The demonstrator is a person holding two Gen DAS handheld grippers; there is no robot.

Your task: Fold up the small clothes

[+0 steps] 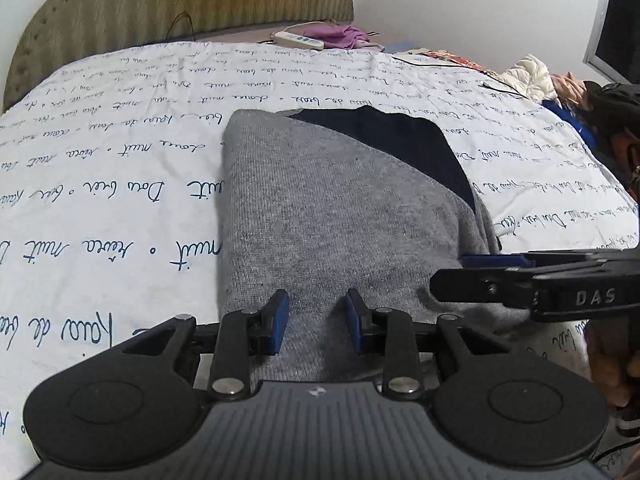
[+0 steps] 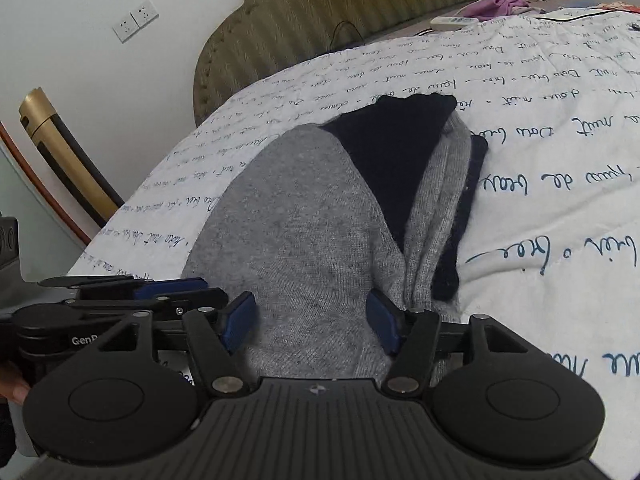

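At the near edge of the bed [image 1: 100, 184], the left gripper [image 1: 317, 316] and right gripper [image 2: 311, 322] both sit open and empty over the grey sweater [image 1: 332, 216] — probably ready to pinch its hem and fold it toward the headboard [image 1: 180, 8].

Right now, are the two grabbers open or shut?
Left gripper: open, holding nothing, over the grey-and-navy knit garment.
Right gripper: open, holding nothing.
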